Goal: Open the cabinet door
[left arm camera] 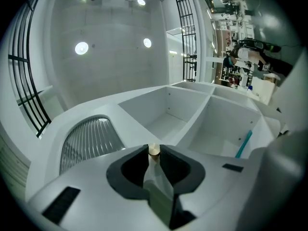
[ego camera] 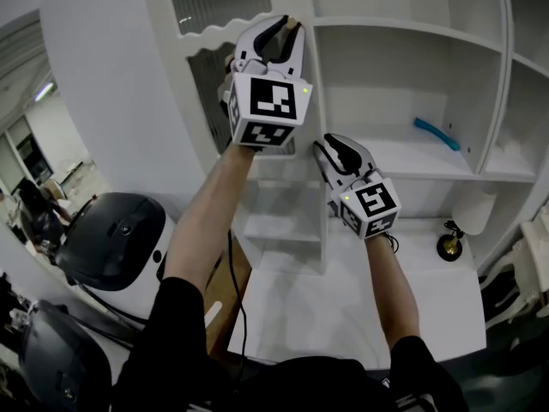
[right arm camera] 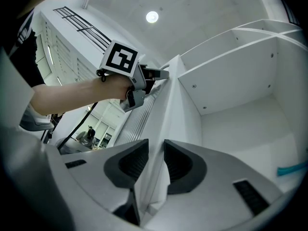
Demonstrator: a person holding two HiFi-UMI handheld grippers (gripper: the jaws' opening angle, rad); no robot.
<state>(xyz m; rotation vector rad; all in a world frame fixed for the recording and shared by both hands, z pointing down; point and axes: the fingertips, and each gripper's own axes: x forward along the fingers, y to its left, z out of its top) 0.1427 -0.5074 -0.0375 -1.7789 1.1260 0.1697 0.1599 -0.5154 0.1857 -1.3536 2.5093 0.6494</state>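
Left claw (ego camera: 286,28) on knob (left arm camera: 154,149), teal tool (ego camera: 436,133) shelved

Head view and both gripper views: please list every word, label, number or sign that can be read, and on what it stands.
None. The cube on the left gripper and the one on the right gripper bear only black-and-white square patterns. The cabinet door and its knob carry no print.

— The cabinet door (ego camera: 210,88)?
— White, with a grey ribbed pane. Its knob (left arm camera: 154,149) is pale gold.
— And the shelf item (ego camera: 437,133)?
— Teal. The marker cubes (ego camera: 273,99) carry black-and-white squares.
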